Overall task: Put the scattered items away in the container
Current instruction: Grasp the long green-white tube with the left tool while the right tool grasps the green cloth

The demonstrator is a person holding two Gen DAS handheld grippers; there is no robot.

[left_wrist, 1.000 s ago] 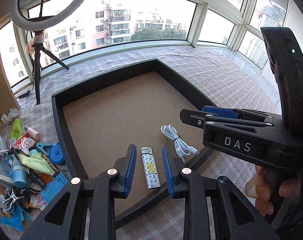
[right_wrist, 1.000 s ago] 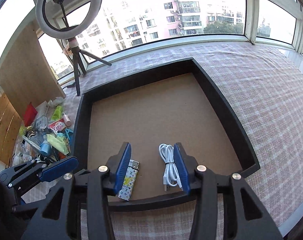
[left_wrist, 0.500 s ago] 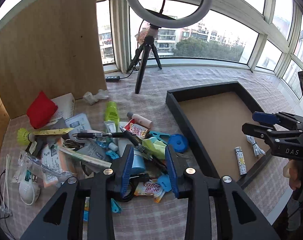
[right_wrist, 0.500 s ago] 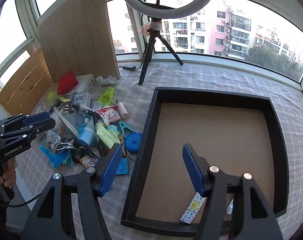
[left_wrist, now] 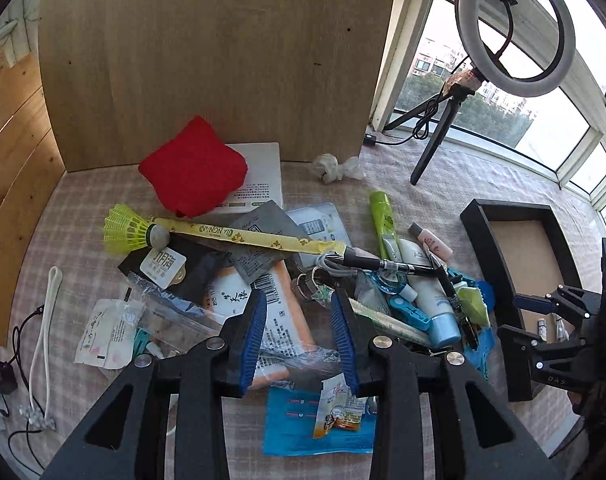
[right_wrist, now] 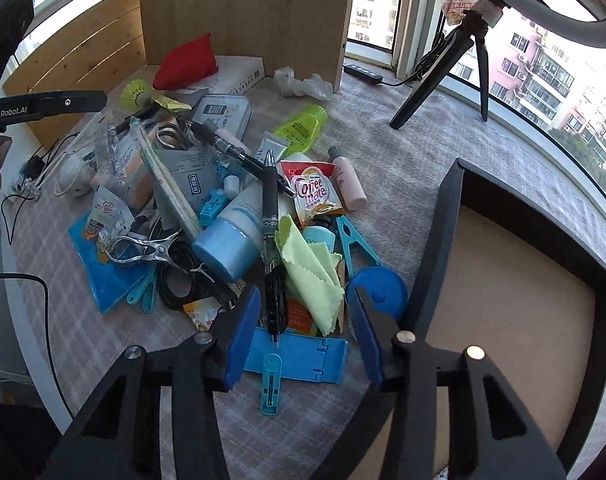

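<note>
A pile of scattered items lies on the checked cloth. My left gripper (left_wrist: 299,334) is open and empty, its jaws on either side of an orange-and-white wrapped packet (left_wrist: 281,320). My right gripper (right_wrist: 299,332) is open and empty over a black pen (right_wrist: 271,236), a yellow-green cloth (right_wrist: 313,268) and a flat blue stand (right_wrist: 299,356). The black tray (right_wrist: 435,248) with a brown floor lies right of the pile; it also shows in the left wrist view (left_wrist: 487,240), with a lighter (left_wrist: 541,328) and a white cable (left_wrist: 559,326) in it.
A red cushion (left_wrist: 193,166), a yellow shuttlecock (left_wrist: 125,230), a blue-capped tube (right_wrist: 233,244), a metal clip (right_wrist: 141,250) and a blue round case (right_wrist: 379,288) lie in the pile. A wooden board (left_wrist: 215,56) stands behind. A ring light tripod (left_wrist: 435,140) stands at the back right.
Both grippers have swung left from over the tray to over the pile of items. Both stay open and empty. The lighter and cable remain in the tray.
</note>
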